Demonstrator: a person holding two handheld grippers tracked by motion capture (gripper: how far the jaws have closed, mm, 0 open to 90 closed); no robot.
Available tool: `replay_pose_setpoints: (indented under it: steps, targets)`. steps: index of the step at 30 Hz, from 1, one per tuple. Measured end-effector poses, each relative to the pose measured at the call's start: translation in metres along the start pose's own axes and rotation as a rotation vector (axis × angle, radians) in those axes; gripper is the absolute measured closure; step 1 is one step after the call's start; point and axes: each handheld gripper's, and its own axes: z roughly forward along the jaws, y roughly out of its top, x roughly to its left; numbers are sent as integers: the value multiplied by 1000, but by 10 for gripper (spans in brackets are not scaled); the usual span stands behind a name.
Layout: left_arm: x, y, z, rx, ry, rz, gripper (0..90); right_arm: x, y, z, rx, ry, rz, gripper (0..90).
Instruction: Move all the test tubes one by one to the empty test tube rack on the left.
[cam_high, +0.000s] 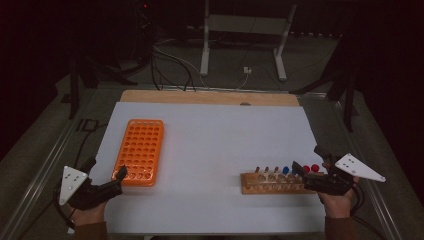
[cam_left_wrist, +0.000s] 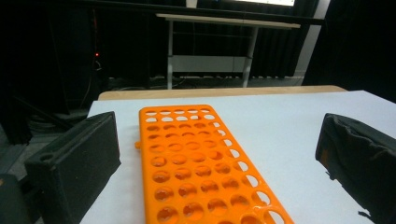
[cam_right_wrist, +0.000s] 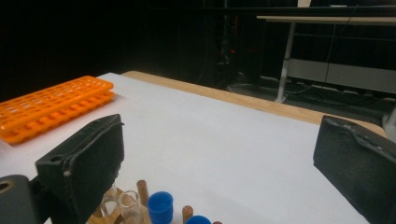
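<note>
While both hands sit at the near edge of the white table (cam_high: 210, 145), neither gripper holds anything. Left gripper (cam_high: 118, 176) has its jaws spread wide, pointing at the near short end of the orange tube rack (cam_high: 140, 151); in the high view one jaw tip sits just beside or touching the rack's near left corner, cannot tell which. From the left gripper view the orange tube rack (cam_left_wrist: 196, 163) lies flat between the two black jaws and runs away ahead of them, holes all empty as far as visible, pads clear of it on both sides. Right gripper (cam_high: 311, 165) also has jaws spread, nothing pinched. It hangs over the right end of the wooden tube stand (cam_high: 272, 183), just ahead of the right hand (cam_high: 337, 200). In the right gripper view the stand's tubes sit low between the jaws, closer to the left-hand jaw: a blue cap (cam_right_wrist: 160, 205), a clear glass tube (cam_right_wrist: 129, 204) just beside it, and brown stoppers (cam_right_wrist: 142, 191) near them. Jaw pads look apart from the tubes. High view shows blue caps (cam_high: 286, 170) and red caps (cam_high: 314, 168) at the stand's right end, directly under or beside the right gripper's jaws, brown-topped tubes farther from it. Orange rack is well apart from the right gripper, off to its left. Grey three-cornered plates top both grippers.
</note>
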Motion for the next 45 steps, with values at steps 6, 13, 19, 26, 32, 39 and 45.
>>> replay_pose_setpoints:
  steps: [6, 13, 19, 26, 32, 39, 45]
  targets:
    - [-4, -2, -1, 5, -9, -14, 5, -3, -1, -1, 11, 0, 22, 22]
    - [-5, -4, 1, 15, 5, -6, 6, -17, 0, -11, 37, -26, 64, 117]
    - [-1, -6, -1, 2, 25, -42, 6, -25, -2, -18, 64, -37, 76, 237]
    - [-3, -8, 1, 10, 27, -40, 5, -29, -7, -25, 101, -36, 75, 406]
    - [-3, -9, 2, 13, 25, -45, 6, -32, -16, -30, 135, -81, 77, 547]
    - [-2, -9, 2, 18, 34, -45, 6, -32, -29, -25, 193, -69, 74, 613]
    - [-2, -10, 3, 19, 34, -48, 7, -31, -31, -23, 225, -71, 64, 690]
